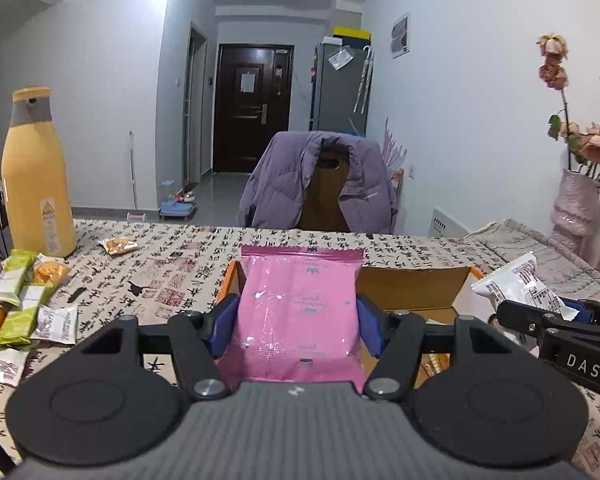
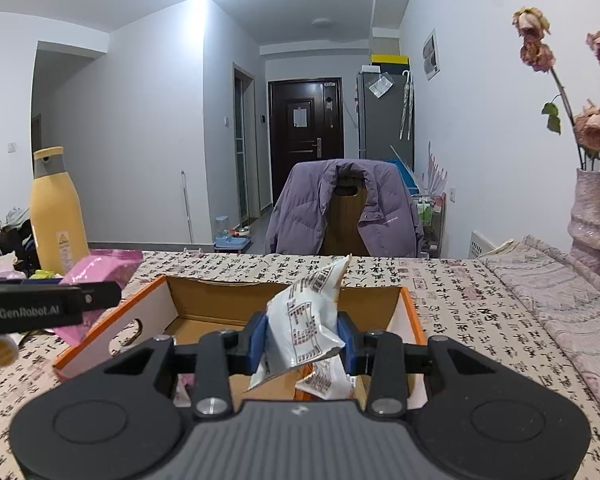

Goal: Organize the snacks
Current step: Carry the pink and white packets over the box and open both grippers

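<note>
Both hand-held grippers clenched: left [image 1: 298,322] on pink packet [image 1: 298,312], right [image 2: 303,340] on white packet [image 2: 304,328]; box [image 2: 414,320] floor half hidden.

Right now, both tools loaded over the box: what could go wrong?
1. The left tool holds the pink packet near the box wall; released there, it may land outside.
2. The right tool pinches the white packet at a crumpled middle; it could slip early.
3. The tools sit close together and could collide.

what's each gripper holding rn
left gripper: closed on the pink snack packet.
right gripper: closed on the white snack packet.
</note>
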{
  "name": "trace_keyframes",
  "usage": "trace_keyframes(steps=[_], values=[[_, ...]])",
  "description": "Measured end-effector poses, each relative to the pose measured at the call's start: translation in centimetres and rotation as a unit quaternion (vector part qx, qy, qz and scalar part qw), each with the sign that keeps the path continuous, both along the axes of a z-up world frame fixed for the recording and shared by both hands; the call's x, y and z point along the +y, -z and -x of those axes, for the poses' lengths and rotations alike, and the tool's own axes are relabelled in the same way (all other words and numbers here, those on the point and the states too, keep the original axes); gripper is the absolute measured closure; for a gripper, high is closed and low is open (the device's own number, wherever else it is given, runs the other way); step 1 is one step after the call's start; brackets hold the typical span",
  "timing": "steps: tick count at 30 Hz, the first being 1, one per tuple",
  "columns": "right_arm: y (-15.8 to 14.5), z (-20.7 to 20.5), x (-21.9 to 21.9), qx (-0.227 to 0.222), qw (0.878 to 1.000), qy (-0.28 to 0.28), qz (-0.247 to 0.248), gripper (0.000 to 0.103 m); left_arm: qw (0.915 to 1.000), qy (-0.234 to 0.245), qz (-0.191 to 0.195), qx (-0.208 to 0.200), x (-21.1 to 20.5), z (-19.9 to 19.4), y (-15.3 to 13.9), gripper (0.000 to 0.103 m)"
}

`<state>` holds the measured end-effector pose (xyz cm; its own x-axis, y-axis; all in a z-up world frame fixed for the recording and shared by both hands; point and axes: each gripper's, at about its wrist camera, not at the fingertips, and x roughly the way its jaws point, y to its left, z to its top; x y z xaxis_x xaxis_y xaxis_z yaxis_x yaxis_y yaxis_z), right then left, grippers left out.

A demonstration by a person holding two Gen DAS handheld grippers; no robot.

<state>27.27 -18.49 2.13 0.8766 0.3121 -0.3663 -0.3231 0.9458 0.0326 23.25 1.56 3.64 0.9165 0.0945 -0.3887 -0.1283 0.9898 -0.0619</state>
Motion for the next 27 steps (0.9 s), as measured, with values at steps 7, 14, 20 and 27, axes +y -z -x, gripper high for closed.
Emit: trace_keyframes(steps=[7, 14, 20, 27], values=[[2.3, -2.2, 0.5, 0.025, 1.000, 0.002, 0.004, 0.067, 0.9998, -0.005, 0.005, 0.018, 0.8, -1.9, 2.1, 0.040], [3.8, -2.9, 0.4, 0.048, 0.999, -0.002, 0.009, 0.063, 0.9994, 0.008, 0.008, 0.034, 1.1, -2.3, 3.6, 0.040], [3.8, -2.4, -0.1, 0.042, 0.999, 0.001, -0.002, 0.008, 0.9996, 0.002, 0.018, 0.020, 1.6, -2.0, 3.6, 0.020], [3.4, -2.0, -0.4, 0.028, 1.000, 0.006, -0.009, 0.000, 0.9995, -0.013, 0.029, -0.003, 1.9, -1.3, 3.1, 0.000]])
